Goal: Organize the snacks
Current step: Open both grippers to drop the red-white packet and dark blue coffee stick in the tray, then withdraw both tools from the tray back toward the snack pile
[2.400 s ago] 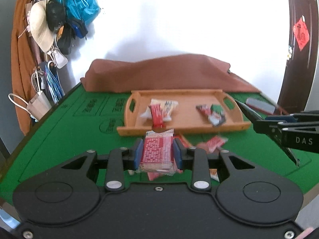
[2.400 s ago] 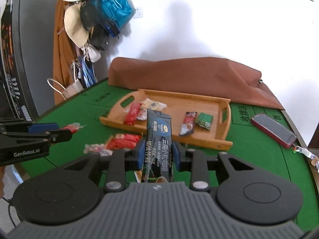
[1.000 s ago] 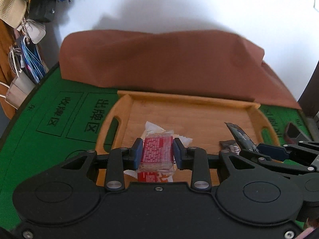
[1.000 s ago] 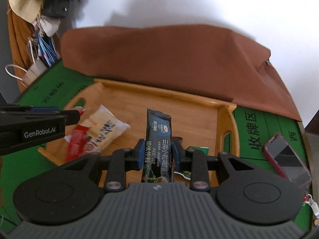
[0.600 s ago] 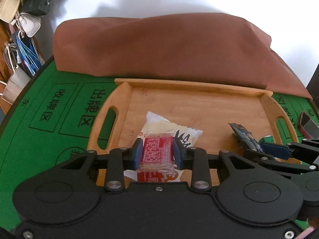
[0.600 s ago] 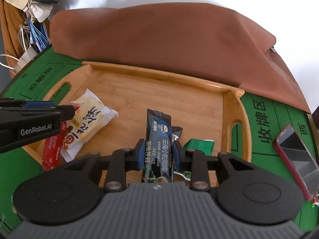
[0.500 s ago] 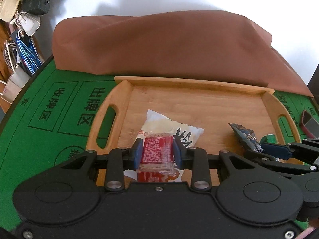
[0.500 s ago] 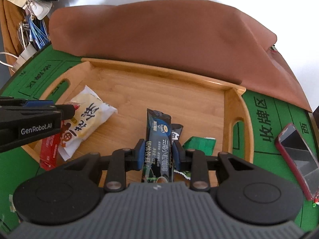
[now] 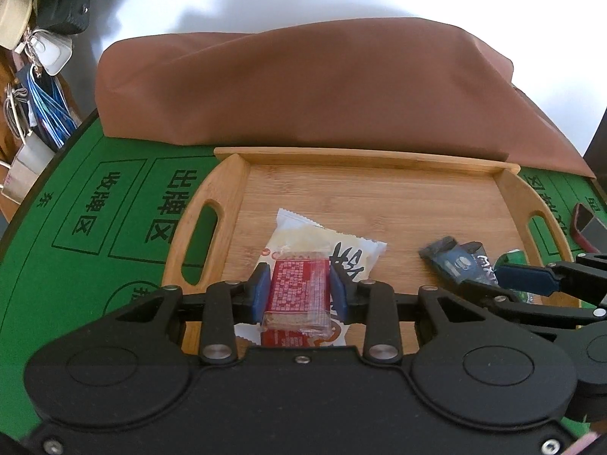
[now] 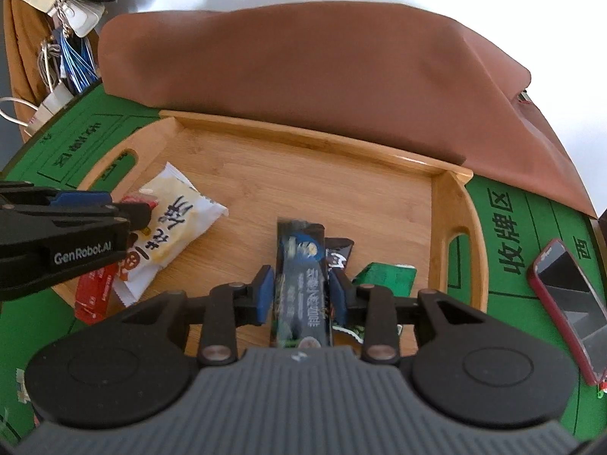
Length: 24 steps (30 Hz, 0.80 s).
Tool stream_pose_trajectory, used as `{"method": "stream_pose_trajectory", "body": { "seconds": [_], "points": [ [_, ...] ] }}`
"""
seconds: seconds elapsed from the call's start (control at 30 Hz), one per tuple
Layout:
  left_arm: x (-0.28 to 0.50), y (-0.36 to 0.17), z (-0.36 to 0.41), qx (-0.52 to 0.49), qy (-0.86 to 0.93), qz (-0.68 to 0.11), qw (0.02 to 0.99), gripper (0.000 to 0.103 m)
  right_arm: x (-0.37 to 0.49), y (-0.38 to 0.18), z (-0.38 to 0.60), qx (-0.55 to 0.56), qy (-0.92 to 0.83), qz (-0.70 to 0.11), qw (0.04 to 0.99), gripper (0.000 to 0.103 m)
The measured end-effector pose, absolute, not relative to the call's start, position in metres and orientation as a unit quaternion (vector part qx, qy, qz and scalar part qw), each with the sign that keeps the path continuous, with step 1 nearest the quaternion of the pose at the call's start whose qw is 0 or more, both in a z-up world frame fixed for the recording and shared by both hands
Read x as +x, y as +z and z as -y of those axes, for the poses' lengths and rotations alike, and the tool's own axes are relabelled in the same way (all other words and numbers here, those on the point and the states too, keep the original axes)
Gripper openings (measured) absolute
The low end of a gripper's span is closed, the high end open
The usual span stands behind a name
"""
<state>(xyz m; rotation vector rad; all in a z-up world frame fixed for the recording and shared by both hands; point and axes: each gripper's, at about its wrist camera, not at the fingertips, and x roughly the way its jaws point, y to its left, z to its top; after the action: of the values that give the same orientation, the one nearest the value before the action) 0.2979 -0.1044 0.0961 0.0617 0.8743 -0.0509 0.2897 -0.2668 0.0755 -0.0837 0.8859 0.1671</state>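
Through my left wrist camera, my left gripper (image 9: 299, 290) is clamped on one red-printed snack packet (image 9: 297, 292), held over the near left part of the wooden tray (image 9: 379, 185). Beneath it I count one white-and-yellow snack bag (image 9: 303, 233) lying on the tray floor, and a red wrapper edge peeks out just under my packet. Toward the tray's right end my right gripper (image 9: 531, 284) holds one dark snack bar (image 9: 459, 263), with a sliver of green packet (image 9: 514, 256) beside it. The far half of the tray floor is bare wood up to its back rim, which touches a brown cloth heap (image 9: 303, 87) along the counter's far edge. The green counter (image 9: 76, 197) shows at the left, and a red phone (image 9: 586, 231) lies past the tray's right handle. Through my right wrist camera, my right gripper (image 10: 301, 292) is closed on the dark snack bar (image 10: 301, 265), its tip blurred, over the near right part of the tray (image 10: 303, 174). Just right of it sit one black-wrapped snack (image 10: 339, 252) and one green packet (image 10: 387, 276). My left gripper (image 10: 129, 212) juts in from the left above the white-and-yellow snack bag (image 10: 178, 220), with one red wrapper (image 10: 93, 290) at the tray's near left rim. The phone (image 10: 565, 295) rests on the counter (image 10: 504, 303) near its right edge.
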Motion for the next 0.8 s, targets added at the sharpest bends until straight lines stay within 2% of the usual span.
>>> {"method": "stream_pose_trajectory", "body": {
  "seconds": [0.37,0.8],
  "points": [
    [0.274,0.124,0.098,0.043,-0.018,-0.405,0.913,0.043,0.273,0.103,0.265,-0.04,0.086,-0.406,0.909,0.059],
    [0.203,0.169,0.08,0.035,-0.031,-0.37,0.928,0.058,0.21,0.149,0.264,-0.058,0.115,-0.365,0.922,0.064]
  ]
}}
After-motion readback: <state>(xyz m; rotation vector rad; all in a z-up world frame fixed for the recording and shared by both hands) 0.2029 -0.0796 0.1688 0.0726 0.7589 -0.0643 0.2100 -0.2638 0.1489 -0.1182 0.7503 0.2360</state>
